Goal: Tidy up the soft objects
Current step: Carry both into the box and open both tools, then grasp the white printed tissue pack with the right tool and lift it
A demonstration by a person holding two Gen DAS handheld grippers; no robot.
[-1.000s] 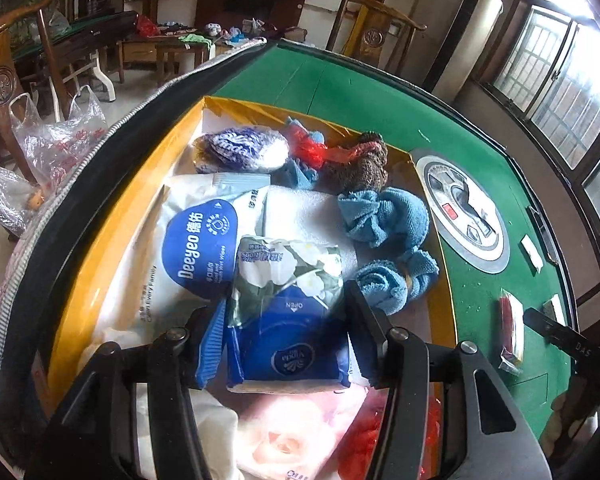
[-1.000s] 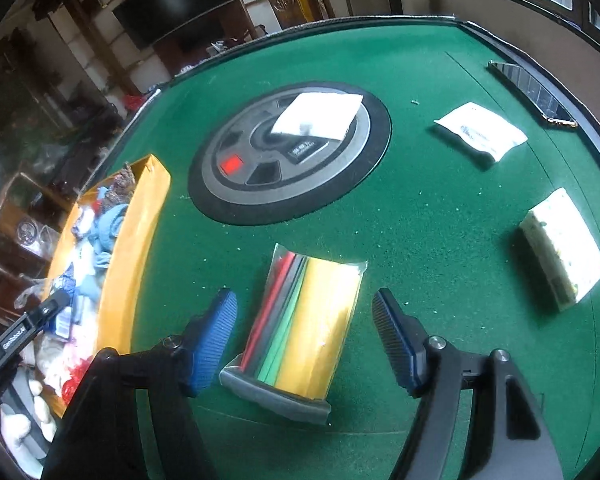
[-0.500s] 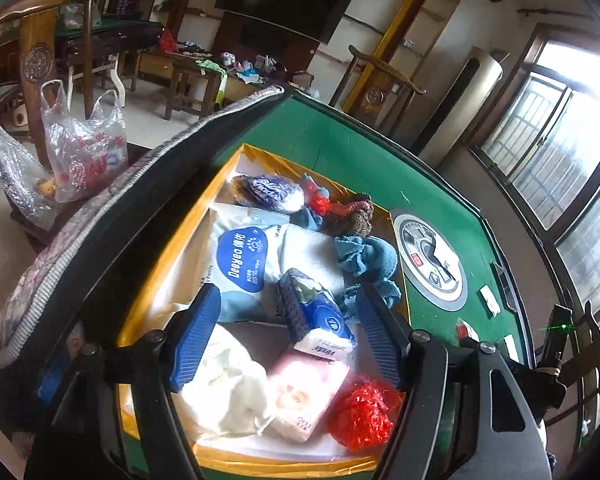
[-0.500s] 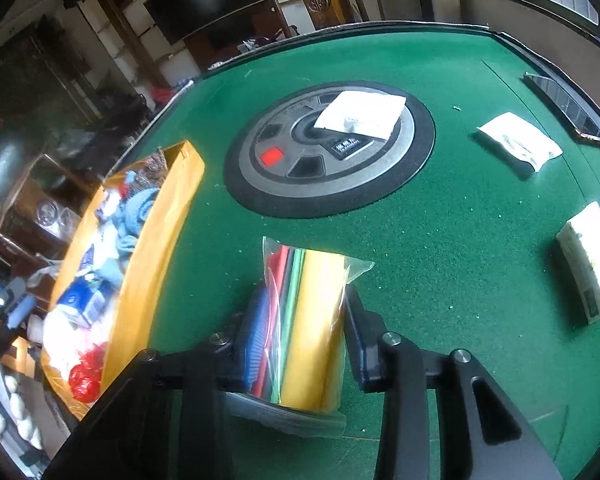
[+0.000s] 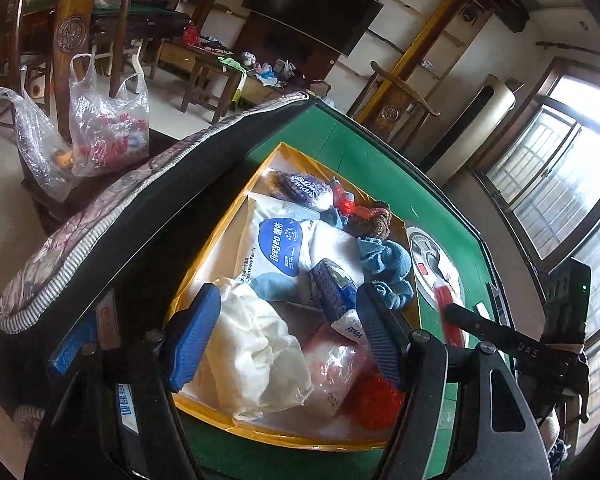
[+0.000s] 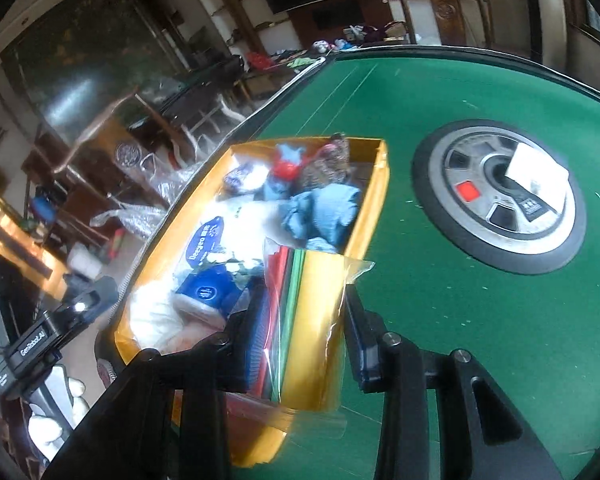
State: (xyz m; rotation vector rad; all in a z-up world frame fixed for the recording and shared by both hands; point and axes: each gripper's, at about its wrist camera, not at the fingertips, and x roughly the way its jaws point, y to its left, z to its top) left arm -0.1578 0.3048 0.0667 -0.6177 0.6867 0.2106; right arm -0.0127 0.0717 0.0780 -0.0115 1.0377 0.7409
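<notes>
**Pack of coloured cloths held over the yellow box**

The clear-wrapped pack of coloured cloths (image 6: 300, 312), with red, green and yellow layers showing through the film, sits clamped between the two jaws of the right gripper (image 6: 304, 332). It hangs in the air over the near right wall of the yellow box (image 6: 374, 200), partly above the box's contents. I judge it is held there because the box is the collecting place for the soft things, and the pack is the next one to go in.

The left gripper (image 5: 288, 332) hovers above the near end of the same box with its jaws spread wide and nothing between them. Below it lie a crumpled white cloth (image 5: 256, 352), a blue Vinda tissue pack (image 5: 332, 292), a large white Deeyeo wipes pack (image 5: 276, 244), blue towels (image 5: 388, 264), a pink packet (image 5: 332, 364) and something red and crinkly (image 5: 376, 392).

The box is already well filled, so free room is scarce; the pack will likely have to rest on top of the towels or the tissue pack. The open left gripper above the near end may crowd the drop.

Outside the box, the green table (image 6: 440, 320) carries a round grey centre panel (image 6: 500, 196) with a white packet (image 6: 536, 172) lying on it, well apart from the box.
</notes>
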